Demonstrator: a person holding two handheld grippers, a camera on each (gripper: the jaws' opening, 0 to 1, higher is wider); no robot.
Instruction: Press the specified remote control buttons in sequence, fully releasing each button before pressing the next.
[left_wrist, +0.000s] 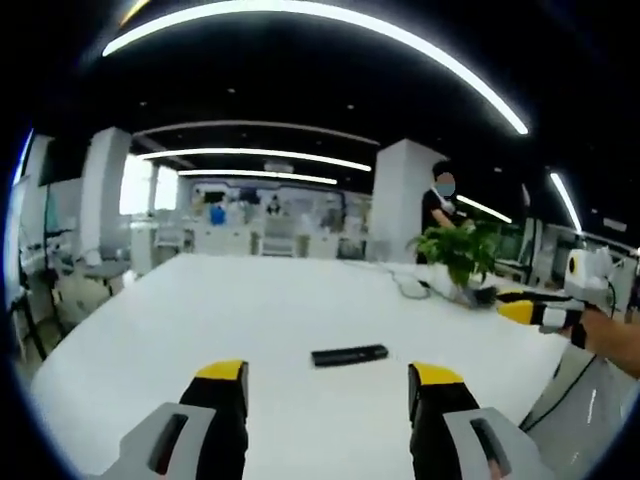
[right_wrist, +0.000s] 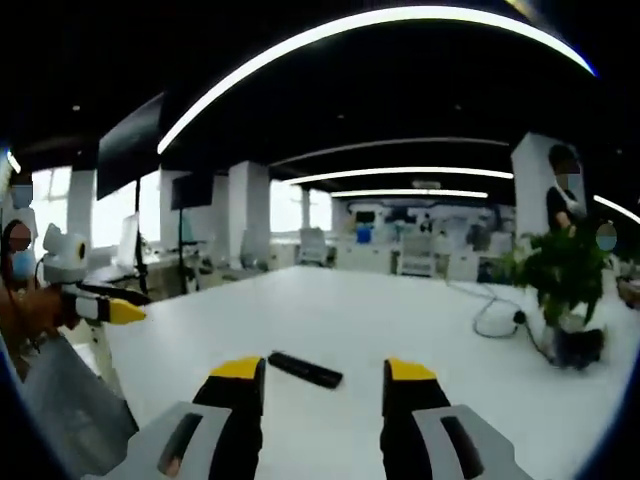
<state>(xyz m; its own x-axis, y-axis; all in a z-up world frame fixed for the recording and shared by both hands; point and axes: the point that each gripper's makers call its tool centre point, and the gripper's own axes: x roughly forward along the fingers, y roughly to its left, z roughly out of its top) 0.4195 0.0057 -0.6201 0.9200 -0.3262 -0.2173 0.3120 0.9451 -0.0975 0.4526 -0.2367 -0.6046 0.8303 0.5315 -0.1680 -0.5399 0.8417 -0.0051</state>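
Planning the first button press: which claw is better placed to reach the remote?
Left, marginally: the flat black rectangular remote control lies centred between the open left claw; it sits left of centre for the open right claw.

In the left gripper view, the left gripper hovers over the white desk with its yellow-tipped jaws apart and nothing between them, and the black remote control lies flat on the desk just beyond them. At the right edge the right gripper reaches in, near a potted plant standing on the desk. A person stands behind the plant.
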